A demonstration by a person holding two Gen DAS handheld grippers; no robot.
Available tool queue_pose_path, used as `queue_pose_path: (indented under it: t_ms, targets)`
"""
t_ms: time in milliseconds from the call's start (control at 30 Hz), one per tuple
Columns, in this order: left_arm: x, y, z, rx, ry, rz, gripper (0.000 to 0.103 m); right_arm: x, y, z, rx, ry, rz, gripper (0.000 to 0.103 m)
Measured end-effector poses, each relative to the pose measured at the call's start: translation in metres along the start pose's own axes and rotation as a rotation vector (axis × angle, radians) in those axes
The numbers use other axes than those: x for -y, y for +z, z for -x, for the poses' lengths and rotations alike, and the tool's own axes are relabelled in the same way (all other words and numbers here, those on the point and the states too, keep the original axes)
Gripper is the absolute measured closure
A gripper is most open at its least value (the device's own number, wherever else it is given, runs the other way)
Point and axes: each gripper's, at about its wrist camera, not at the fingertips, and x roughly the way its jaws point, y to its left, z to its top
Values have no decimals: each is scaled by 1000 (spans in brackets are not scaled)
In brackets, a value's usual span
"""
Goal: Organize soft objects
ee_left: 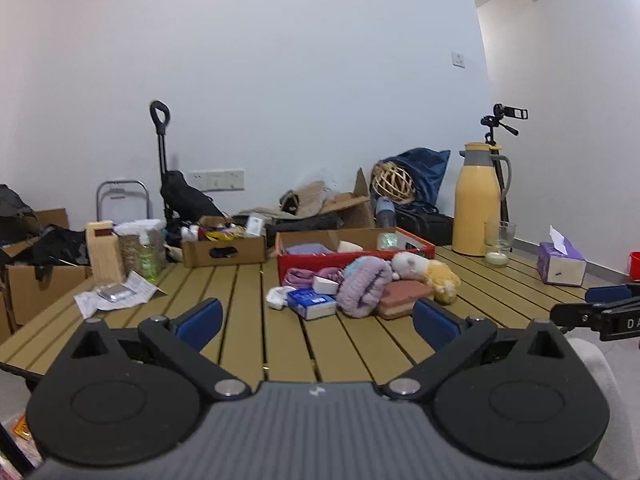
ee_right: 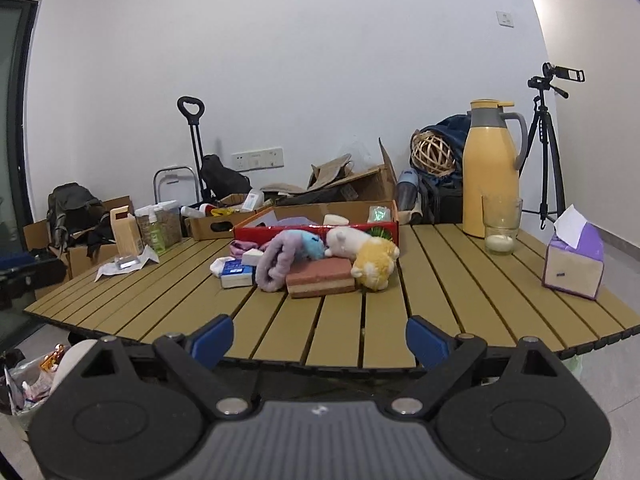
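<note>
A heap of soft things lies mid-table in front of a red cardboard box [ee_left: 304,261] [ee_right: 256,233]: a purple knitted band [ee_left: 364,288] [ee_right: 276,258], a yellow and white plush toy [ee_left: 430,272] [ee_right: 374,260], a brown sponge block [ee_left: 404,298] [ee_right: 320,276], a blue tissue pack [ee_left: 312,303] [ee_right: 238,273] and pink cloth [ee_left: 298,276]. My left gripper [ee_left: 318,320] hangs open over the table's near edge, short of the heap, nothing between its fingers. My right gripper [ee_right: 320,338] is open too, just off the near edge, empty.
On the slatted wooden table [ee_left: 240,320] [ee_right: 460,288] stand a yellow thermos jug [ee_left: 478,200] [ee_right: 492,168], a glass [ee_right: 500,224], a purple tissue box [ee_left: 560,262] [ee_right: 574,264], a brown carton [ee_left: 224,249], a green spray bottle [ee_left: 146,256] and crumpled paper [ee_left: 116,298]. A tripod [ee_right: 546,140] stands behind.
</note>
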Motion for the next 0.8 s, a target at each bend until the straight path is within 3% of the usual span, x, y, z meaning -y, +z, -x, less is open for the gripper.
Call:
queue_pose_path:
  t_ms: [200, 333, 400, 500, 600, 767, 800]
  targets:
    - [30, 1, -69, -67, -111, 23, 0, 24, 5, -27, 3, -48, 6, 10]
    - [60, 0, -134, -66, -129, 79, 0, 63, 28, -67, -7, -52, -21, 11]
    - [79, -6, -167, -50, -168, 99, 0, 84, 41, -94, -24, -19, -37, 11]
    - [113, -5, -222, -99, -165, 85, 0, 114, 62, -143, -39, 52, -83, 12]
    - [141, -1, -271, -152, -171, 102, 1, 142, 81, -205, -107, 118, -133, 16]
    - [166, -1, -337, -270, -116, 131, 27, 167, 103, -304, -228, 230, -167, 23]
    - [168, -3, -343, -280, -108, 133, 27, 168, 105, -322, -264, 252, -161, 26]
